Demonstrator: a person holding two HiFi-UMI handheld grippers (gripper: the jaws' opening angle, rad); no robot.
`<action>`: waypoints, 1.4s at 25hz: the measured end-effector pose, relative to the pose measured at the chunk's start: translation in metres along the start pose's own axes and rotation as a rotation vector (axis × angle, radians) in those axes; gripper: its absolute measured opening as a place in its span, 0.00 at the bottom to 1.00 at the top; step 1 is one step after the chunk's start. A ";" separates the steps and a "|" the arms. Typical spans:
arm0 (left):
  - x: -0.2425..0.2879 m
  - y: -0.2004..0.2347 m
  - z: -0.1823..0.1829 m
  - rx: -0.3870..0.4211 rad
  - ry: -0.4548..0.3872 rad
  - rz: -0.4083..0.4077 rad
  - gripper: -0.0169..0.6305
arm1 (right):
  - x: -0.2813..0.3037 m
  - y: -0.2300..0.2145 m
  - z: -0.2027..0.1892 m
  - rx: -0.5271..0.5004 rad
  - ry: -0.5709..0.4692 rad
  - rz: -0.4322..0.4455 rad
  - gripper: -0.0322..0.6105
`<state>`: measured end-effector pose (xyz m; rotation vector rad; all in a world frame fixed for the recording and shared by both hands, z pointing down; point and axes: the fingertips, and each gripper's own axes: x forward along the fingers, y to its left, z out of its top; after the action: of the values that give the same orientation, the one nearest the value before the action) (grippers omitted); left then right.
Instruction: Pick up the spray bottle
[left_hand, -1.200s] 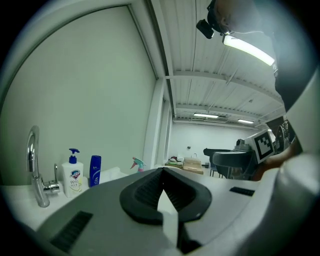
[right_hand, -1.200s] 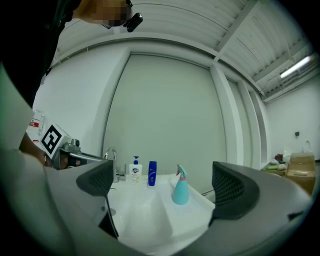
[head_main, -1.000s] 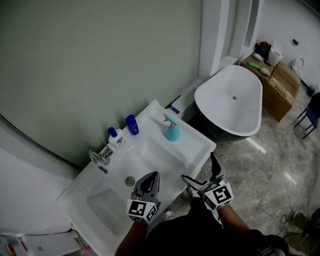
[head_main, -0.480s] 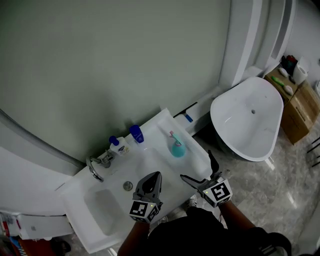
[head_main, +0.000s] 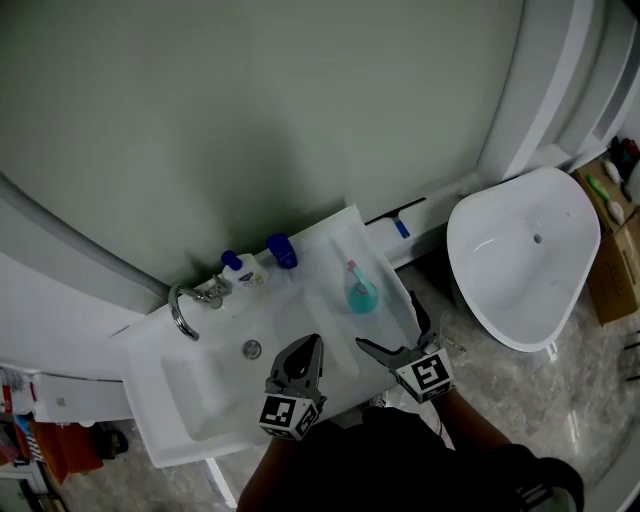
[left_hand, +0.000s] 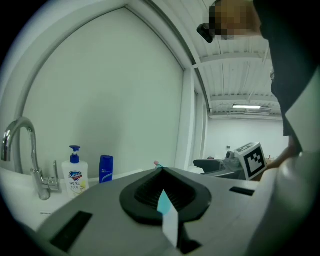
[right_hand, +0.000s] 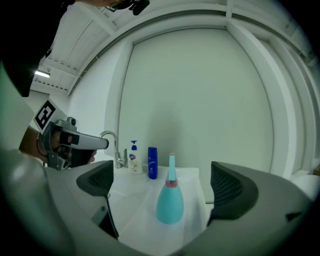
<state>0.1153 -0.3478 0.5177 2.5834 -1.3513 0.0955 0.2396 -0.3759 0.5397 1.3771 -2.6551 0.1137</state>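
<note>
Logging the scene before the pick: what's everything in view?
sink: one, white, against the wall
faucet: one, chrome, sink's back edge
pump soap bottle: one, white with blue pump, beside faucet
blue bottle: one, dark blue, right of the soap
spray bottle: one, teal, sink's right ledge
bathtub: one, white, floor at right
left claw: one, dark grey, shut, over sink front
right claw: one, dark grey, open, facing spray bottle
</note>
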 end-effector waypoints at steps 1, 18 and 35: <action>0.000 0.001 -0.001 -0.008 -0.002 0.015 0.02 | 0.004 -0.002 -0.002 0.000 0.002 0.008 0.96; -0.022 0.053 -0.003 -0.019 -0.009 0.120 0.02 | 0.071 -0.023 -0.058 -0.020 0.075 -0.055 0.79; -0.048 0.070 -0.011 -0.054 0.000 0.156 0.02 | 0.094 -0.030 -0.070 -0.050 0.110 -0.153 0.29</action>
<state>0.0315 -0.3453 0.5324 2.4314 -1.5331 0.0834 0.2173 -0.4597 0.6238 1.5060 -2.4374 0.1015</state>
